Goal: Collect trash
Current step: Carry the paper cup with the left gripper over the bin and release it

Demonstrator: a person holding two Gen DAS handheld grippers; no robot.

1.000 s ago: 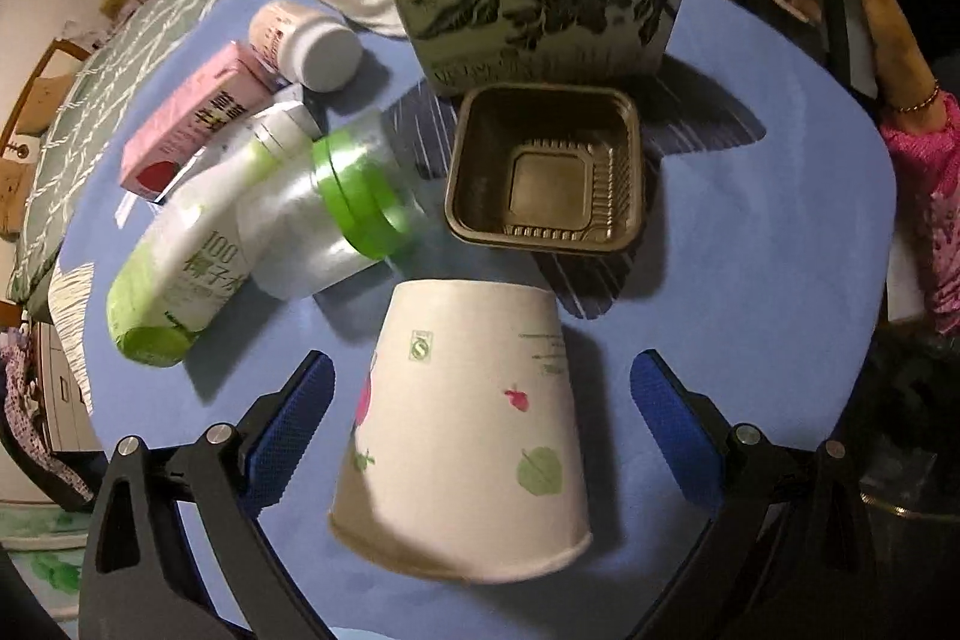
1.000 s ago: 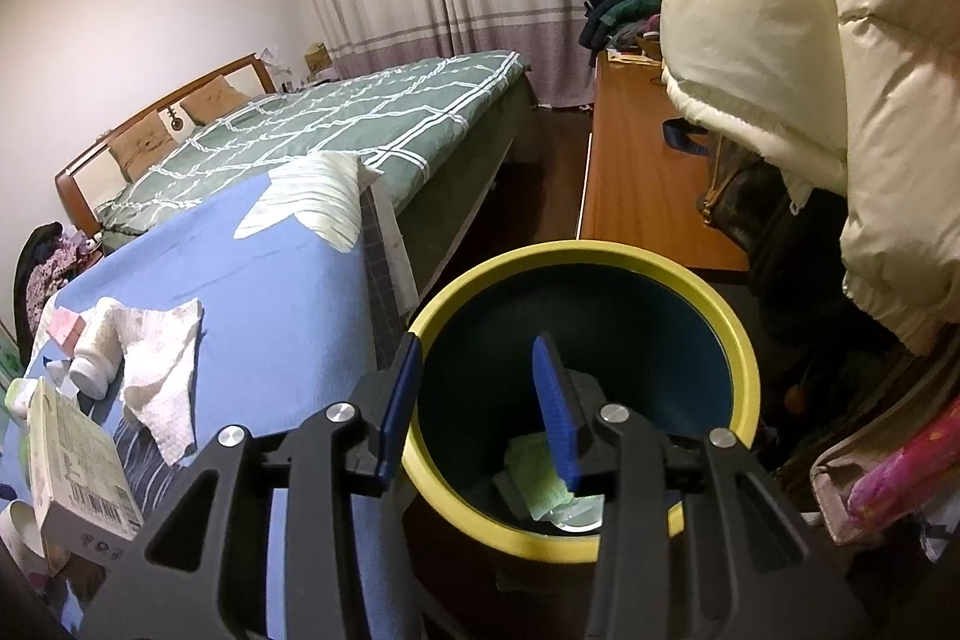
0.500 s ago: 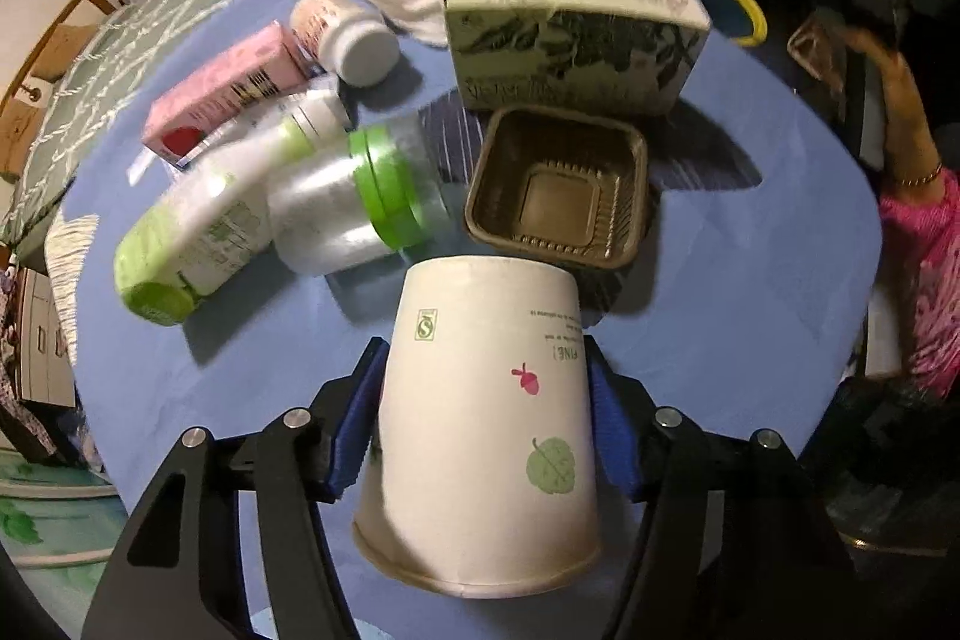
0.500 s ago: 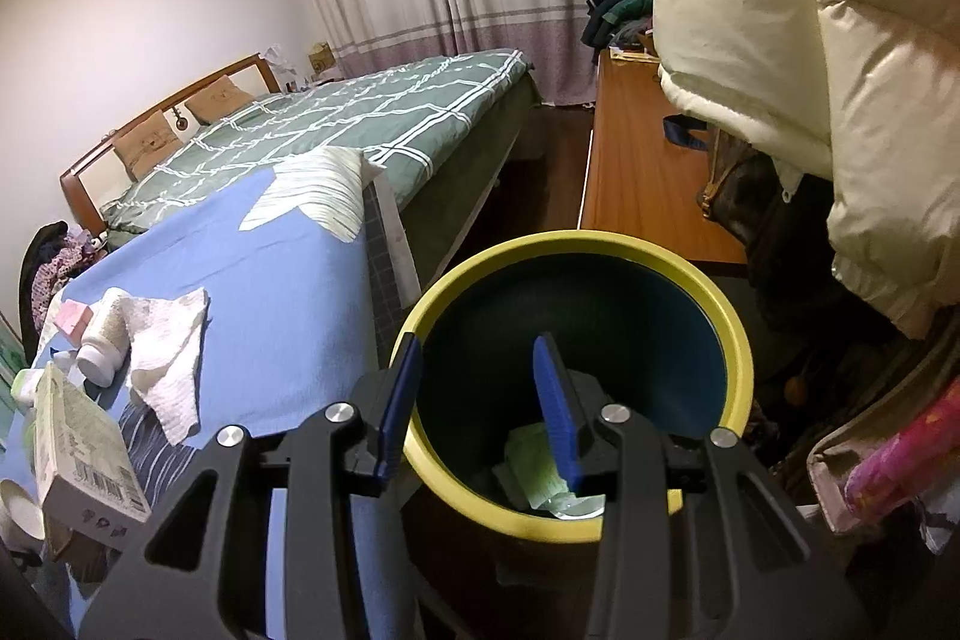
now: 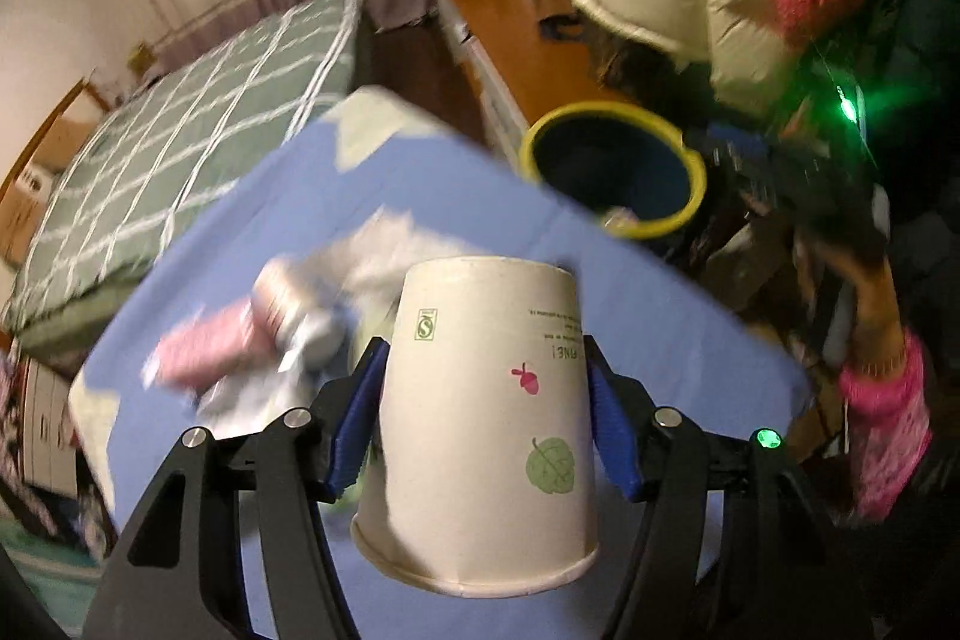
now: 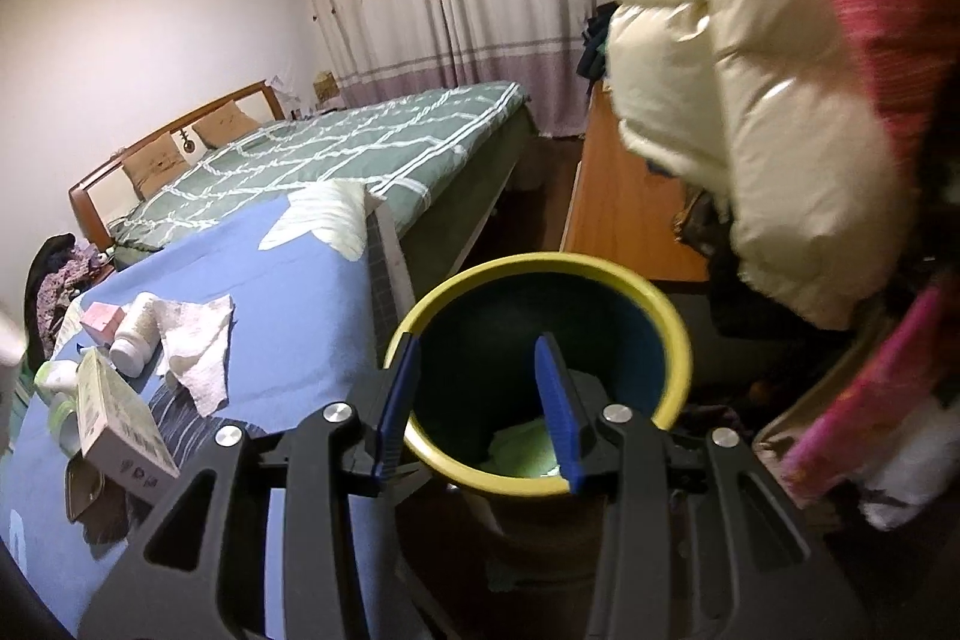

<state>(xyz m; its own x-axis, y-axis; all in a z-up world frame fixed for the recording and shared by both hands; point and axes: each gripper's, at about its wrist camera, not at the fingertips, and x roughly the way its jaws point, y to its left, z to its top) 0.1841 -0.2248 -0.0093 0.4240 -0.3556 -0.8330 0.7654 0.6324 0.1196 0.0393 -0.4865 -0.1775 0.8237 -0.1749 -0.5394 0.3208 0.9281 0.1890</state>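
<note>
My left gripper [image 5: 485,415] is shut on a white paper cup [image 5: 486,424] with a leaf and berry print, held bottom forward, lifted above the blue table [image 5: 432,214]. The yellow-rimmed trash bin [image 5: 612,166] stands beyond the table's far edge. My right gripper [image 6: 483,403] is open and empty above that bin [image 6: 600,274], which holds green and white trash. Other trash lies on the table: a pink carton [image 6: 99,319], a white bottle [image 6: 135,343], a tissue [image 6: 198,349], a printed box [image 6: 117,415] and a brown tray [image 6: 84,484].
A bed with a green checked cover [image 6: 360,142] lies behind the table. A wooden bench [image 6: 618,214] runs past the bin. A cream puffer coat [image 6: 720,100] hangs at right above the bin. A person's arm in a pink sleeve [image 5: 882,436] is at right.
My left gripper closed on the paper cup, lifted it off the table and tilted up toward the bin. The right gripper stayed open over the bin, shifting slightly.
</note>
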